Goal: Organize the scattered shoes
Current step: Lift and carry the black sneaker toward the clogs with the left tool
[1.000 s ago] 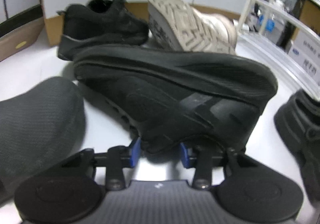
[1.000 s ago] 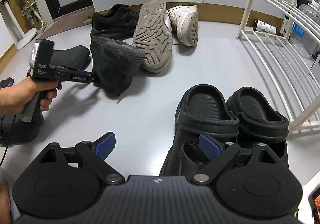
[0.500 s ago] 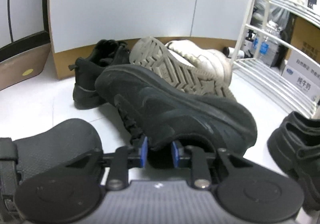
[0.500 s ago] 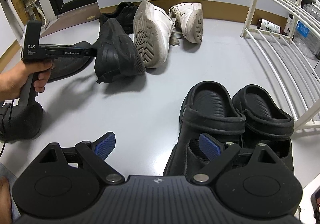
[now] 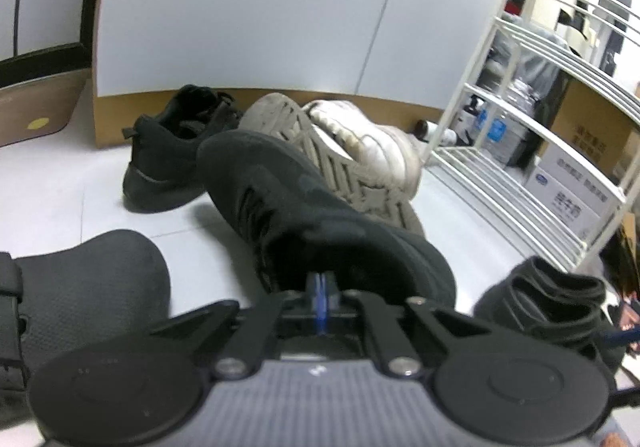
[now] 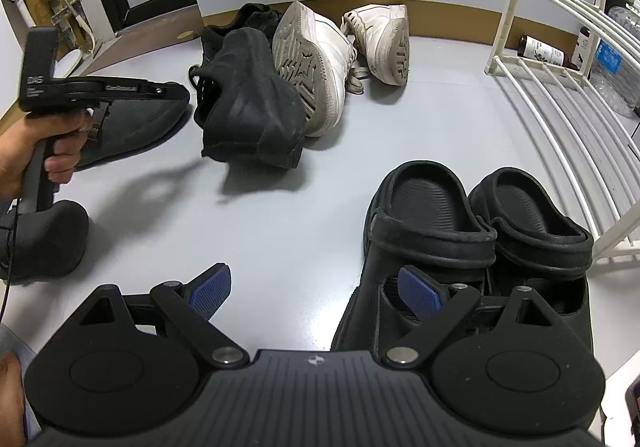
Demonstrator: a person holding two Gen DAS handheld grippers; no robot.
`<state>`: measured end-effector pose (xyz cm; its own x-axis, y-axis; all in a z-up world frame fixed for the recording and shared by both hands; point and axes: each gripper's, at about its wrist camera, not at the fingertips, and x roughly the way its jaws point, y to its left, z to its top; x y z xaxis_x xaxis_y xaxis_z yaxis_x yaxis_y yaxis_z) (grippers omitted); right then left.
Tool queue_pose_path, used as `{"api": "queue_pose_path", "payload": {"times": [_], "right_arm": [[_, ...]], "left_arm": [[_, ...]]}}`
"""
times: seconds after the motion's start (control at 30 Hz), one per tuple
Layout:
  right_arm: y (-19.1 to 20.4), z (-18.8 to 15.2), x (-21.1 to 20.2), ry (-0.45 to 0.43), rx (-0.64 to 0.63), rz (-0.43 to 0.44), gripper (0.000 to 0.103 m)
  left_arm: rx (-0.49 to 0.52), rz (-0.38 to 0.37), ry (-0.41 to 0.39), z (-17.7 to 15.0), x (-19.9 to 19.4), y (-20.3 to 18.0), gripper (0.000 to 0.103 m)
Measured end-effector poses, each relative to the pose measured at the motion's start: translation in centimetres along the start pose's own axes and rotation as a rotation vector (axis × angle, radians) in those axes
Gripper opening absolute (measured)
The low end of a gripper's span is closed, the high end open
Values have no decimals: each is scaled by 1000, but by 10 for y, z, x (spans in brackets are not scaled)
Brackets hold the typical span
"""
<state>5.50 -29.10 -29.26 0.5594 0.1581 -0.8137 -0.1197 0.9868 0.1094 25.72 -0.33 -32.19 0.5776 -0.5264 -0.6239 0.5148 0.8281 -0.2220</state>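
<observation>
Nearest, the right gripper (image 6: 316,297) hangs wide and empty beside the paired black clogs (image 6: 476,223), while farther off the left gripper (image 5: 321,297) pinches the black sneaker's (image 5: 320,223) collar, so the lift is under way and next likely calls for carrying it beside its mate (image 5: 176,155).

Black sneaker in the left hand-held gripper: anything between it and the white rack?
Partly. The black sneaker leans beside a white sneaker on its rack side; the floor beyond looks bare.
</observation>
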Motion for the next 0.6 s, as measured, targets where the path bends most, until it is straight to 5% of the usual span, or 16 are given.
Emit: {"api": "queue_pose_path", "payload": {"times": [0.07,0.27,0.43,0.6], "right_arm": [[0,0,1,2,-3,2,94],[2,-1,3,11,-17,6,94],[3,-3,4,18,-26,5,94],[0,-3,6,27,-19,-2,94]], "left_arm": [[37,29,0,0,0,-4,2],[76,120,70,-5,34,2,44],[128,179,62,-7,48,2,46],[220,252,11,1,51,-3,74]]}}
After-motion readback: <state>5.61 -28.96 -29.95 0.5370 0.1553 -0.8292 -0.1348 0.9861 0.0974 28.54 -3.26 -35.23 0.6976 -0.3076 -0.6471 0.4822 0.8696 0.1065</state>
